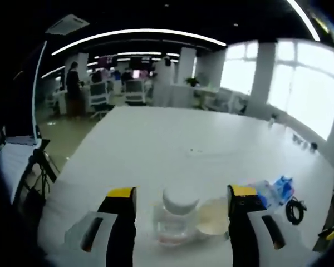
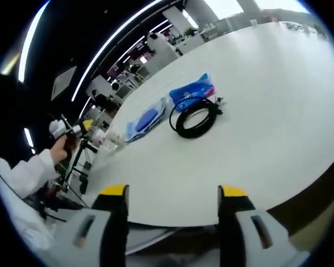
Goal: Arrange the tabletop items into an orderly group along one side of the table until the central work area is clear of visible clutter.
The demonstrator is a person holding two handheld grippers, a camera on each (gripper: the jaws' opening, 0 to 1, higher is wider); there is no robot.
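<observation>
Your left gripper (image 1: 181, 208) is spread wide with the clear jar (image 1: 177, 218) standing upright on the worktop (image 1: 167, 144) between its jaws, dead ahead. Your right gripper (image 2: 171, 203), also spread and empty, sits well back from the coiled cable (image 2: 195, 118), so the left is nearer.
</observation>
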